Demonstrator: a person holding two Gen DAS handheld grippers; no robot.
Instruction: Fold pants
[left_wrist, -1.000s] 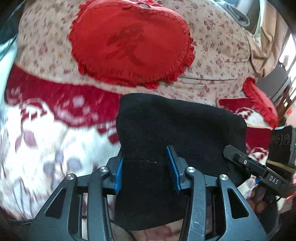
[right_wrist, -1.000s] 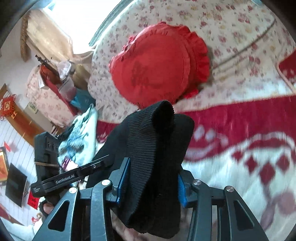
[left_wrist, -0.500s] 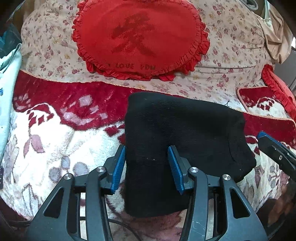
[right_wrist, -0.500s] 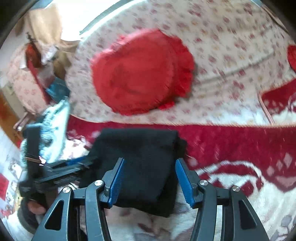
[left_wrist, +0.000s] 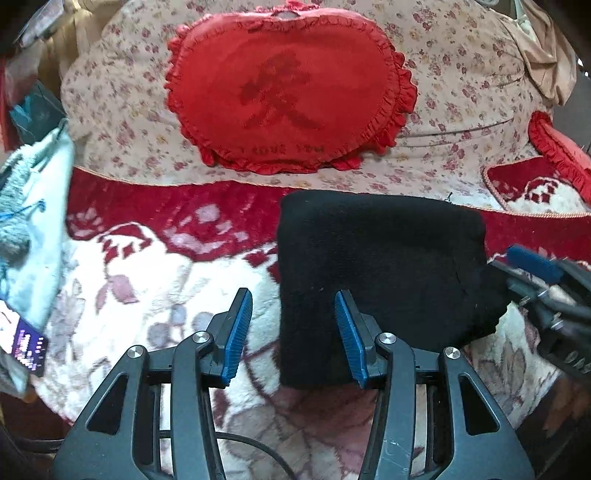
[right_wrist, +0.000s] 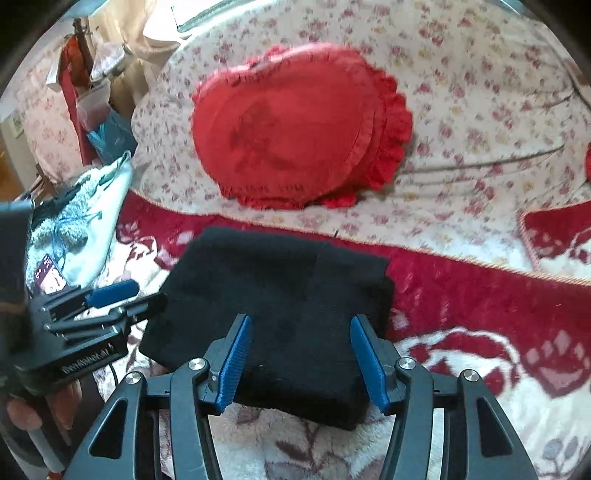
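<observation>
Lying folded into a thick black rectangle, the pants (left_wrist: 380, 266) rest on a red-and-white patterned blanket (left_wrist: 155, 280) that covers the bed or sofa; which of the two cannot be told. The left tool (left_wrist: 293, 325) hovers at the near left corner of the bundle with its blue-padded fingers (left_wrist: 236, 328) spread wide and gripping nothing; the right pad sits over the black fabric, the left pad over the blanket. The right tool (right_wrist: 301, 360) stands at the near edge of the pants (right_wrist: 280, 295), also wide apart and empty, its pads straddling the fold. Behind the pants, a red heart-shaped ruffled cushion (left_wrist: 288, 96) leans against a floral-print backing (left_wrist: 461, 85). A pale blue knitted item (right_wrist: 81, 225) lies off to the left.
</observation>
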